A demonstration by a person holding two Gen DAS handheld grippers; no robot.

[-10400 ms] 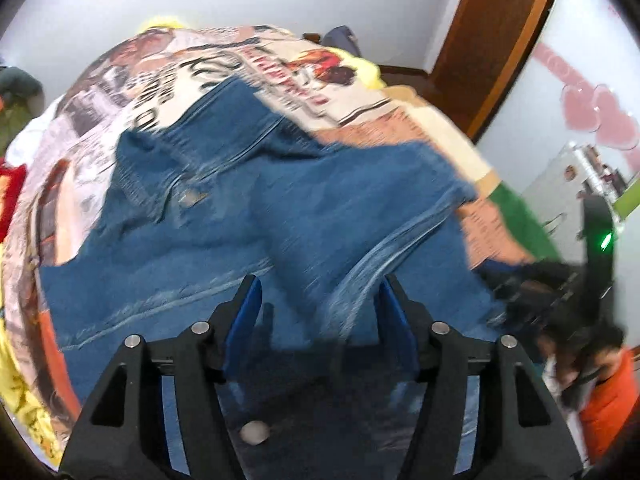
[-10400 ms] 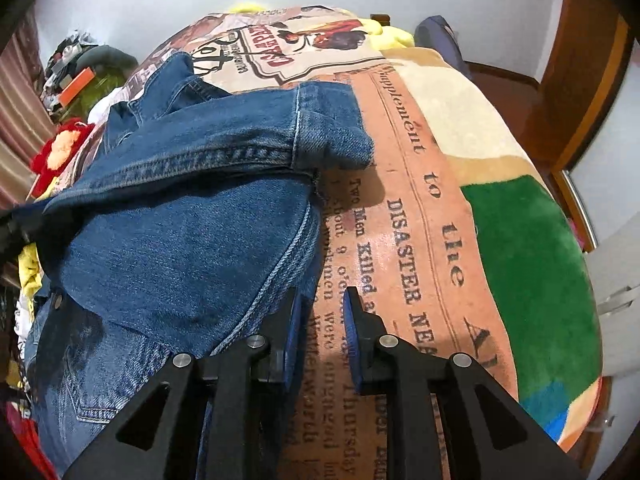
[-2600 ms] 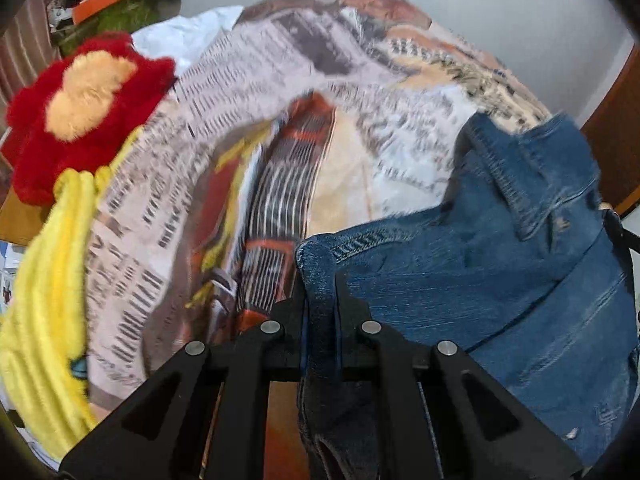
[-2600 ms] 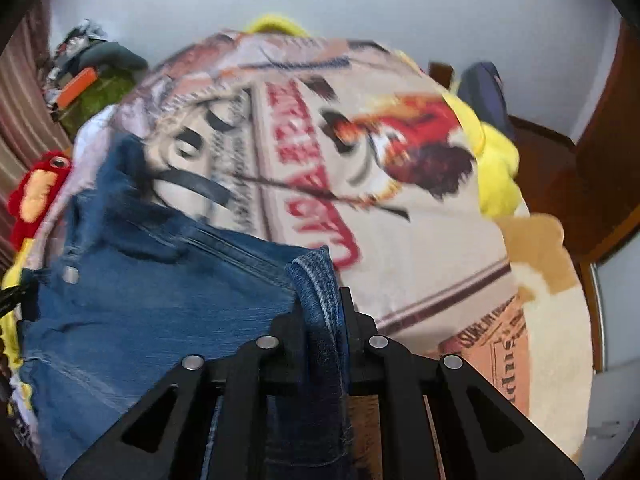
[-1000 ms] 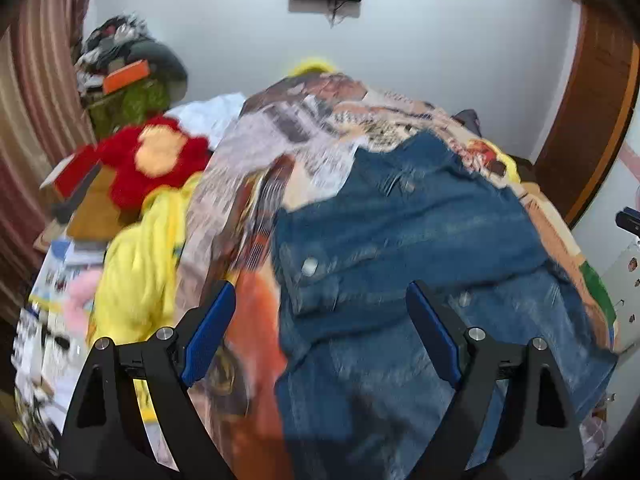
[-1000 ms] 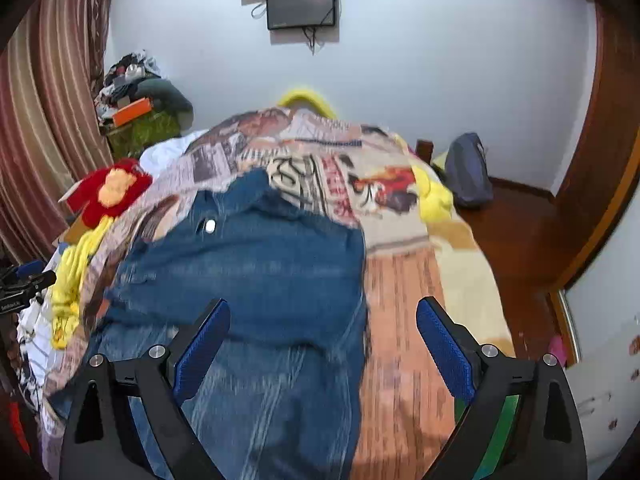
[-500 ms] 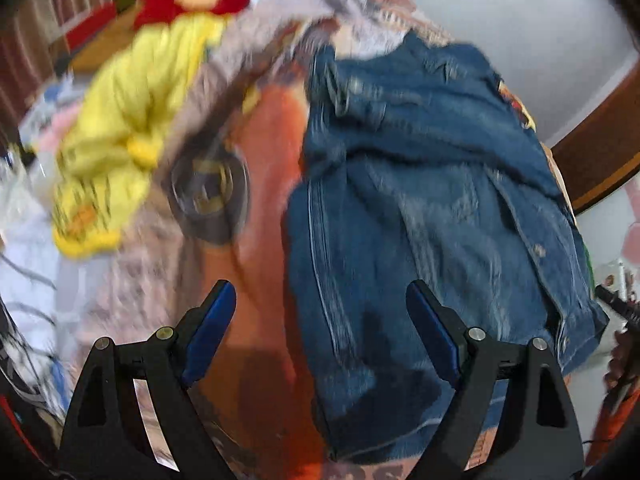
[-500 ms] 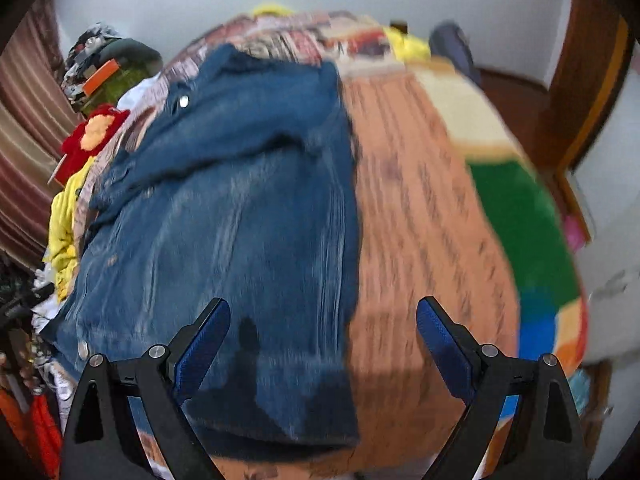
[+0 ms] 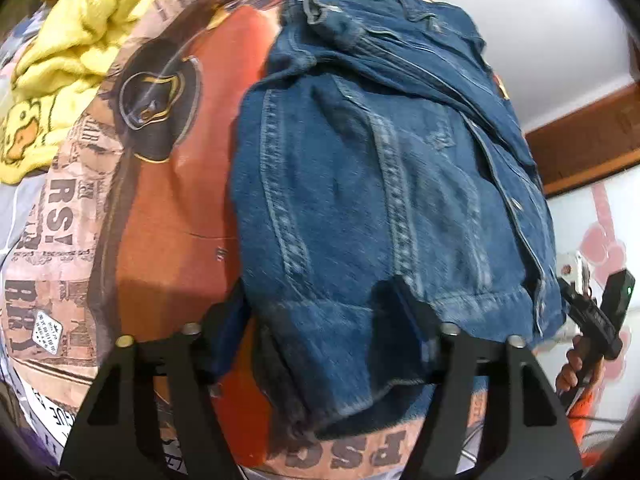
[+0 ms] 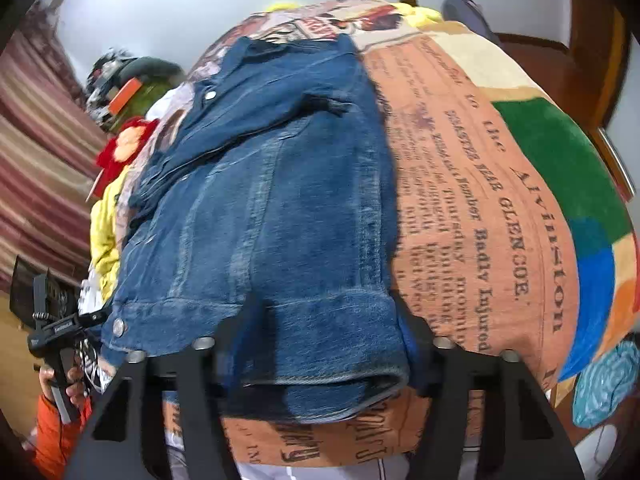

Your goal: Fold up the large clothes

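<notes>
A blue denim jacket (image 9: 380,184) lies back-up on the printed bedspread (image 9: 160,216), its sleeves folded in near the collar. Its hem faces me. My left gripper (image 9: 320,344) is open, its jaws straddling the hem's left corner without closing on it. In the right wrist view the same jacket (image 10: 272,208) fills the middle, and my right gripper (image 10: 328,348) is open with its jaws on either side of the hem's right corner. The other gripper shows at each frame's edge, held in a hand.
A yellow plush blanket (image 9: 60,60) lies at the bed's left side, with a red soft toy (image 10: 124,148) beyond it. The bedspread's green and blue part (image 10: 568,184) lies right of the jacket. A striped curtain (image 10: 36,168) hangs at left. A wooden door frame (image 9: 584,140) stands at right.
Both open grippers have come down from above the bed to the jacket's near hem. Before that both let go of the folded-in sleeves.
</notes>
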